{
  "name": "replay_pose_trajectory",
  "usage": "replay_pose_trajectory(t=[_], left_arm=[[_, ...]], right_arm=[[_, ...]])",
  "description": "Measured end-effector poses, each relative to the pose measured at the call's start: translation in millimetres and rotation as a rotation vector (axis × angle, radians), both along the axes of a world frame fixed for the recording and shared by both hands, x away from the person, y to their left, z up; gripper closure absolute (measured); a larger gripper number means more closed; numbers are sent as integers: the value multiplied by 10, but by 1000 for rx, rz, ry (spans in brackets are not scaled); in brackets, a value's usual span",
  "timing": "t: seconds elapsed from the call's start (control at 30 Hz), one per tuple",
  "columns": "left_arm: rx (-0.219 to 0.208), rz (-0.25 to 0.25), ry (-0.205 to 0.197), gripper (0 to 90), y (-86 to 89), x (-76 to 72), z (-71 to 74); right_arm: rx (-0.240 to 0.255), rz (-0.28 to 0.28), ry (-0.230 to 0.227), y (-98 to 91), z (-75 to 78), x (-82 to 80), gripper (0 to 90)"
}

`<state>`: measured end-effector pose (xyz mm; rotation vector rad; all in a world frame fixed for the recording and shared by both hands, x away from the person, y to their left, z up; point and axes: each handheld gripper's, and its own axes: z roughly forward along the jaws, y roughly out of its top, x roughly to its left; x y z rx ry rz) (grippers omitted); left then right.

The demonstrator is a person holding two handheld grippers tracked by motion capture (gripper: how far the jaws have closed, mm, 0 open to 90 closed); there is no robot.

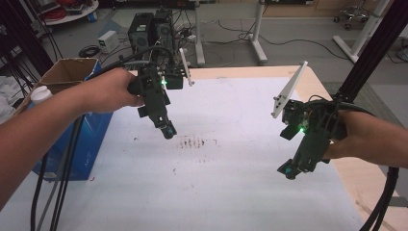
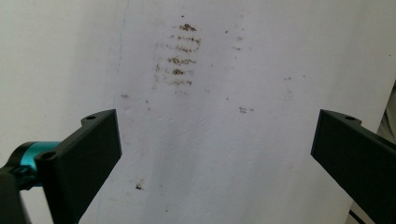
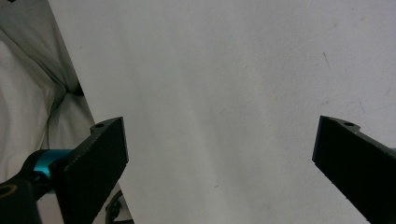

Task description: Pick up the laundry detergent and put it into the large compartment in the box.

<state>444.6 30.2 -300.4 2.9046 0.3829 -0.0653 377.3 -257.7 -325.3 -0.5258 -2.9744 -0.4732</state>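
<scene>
From above, you held your left gripper [image 1: 168, 131] over the far left part of the white sheet [image 1: 231, 192] that covered the table, and your right gripper [image 1: 288, 171] over its right side, the two well apart. Both pointed down and inward at the sheet, neither touching it. That view did not let you read the jaws; the gripper views did. In the left gripper view your left gripper [image 2: 215, 144] had its jaws spread wide with nothing between them. In the right gripper view your right gripper [image 3: 219, 149] was released just as wide, also holding nothing.

The brown smudges [image 1: 195, 142] lay on the sheet just beside your left gripper's tip in the high view. The left gripper view showed them [image 2: 180, 53] more plainly, as short rows of marks ahead of the jaws. The right gripper view showed the sheet's edge [image 3: 79, 79] running on a slant, with crumpled pale cloth [image 3: 28, 102] beyond it, which the high view did not show.

A blue box [image 1: 89, 139] with an open cardboard top stood against the table's left edge, under your left forearm [image 1: 53, 120]. A white bottle cap [image 1: 40, 94] showed beside it. Beyond the far edge stood black computer cases [image 1: 151, 29] and table legs [image 1: 257, 36] among floor cables. A black post [image 1: 373, 45] rose at the right.
</scene>
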Motion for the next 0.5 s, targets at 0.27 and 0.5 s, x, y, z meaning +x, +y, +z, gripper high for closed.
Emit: replay_pose_trajectory(t=[0.27,0.5], left_arm=[[-11,1,-7,17,22,-8,24],[-16,5,-9,17,50,-5,46]], right_arm=[[0,-1,-2,14,4,-14,25],[3,-3,-4,24,14,-17,25]])
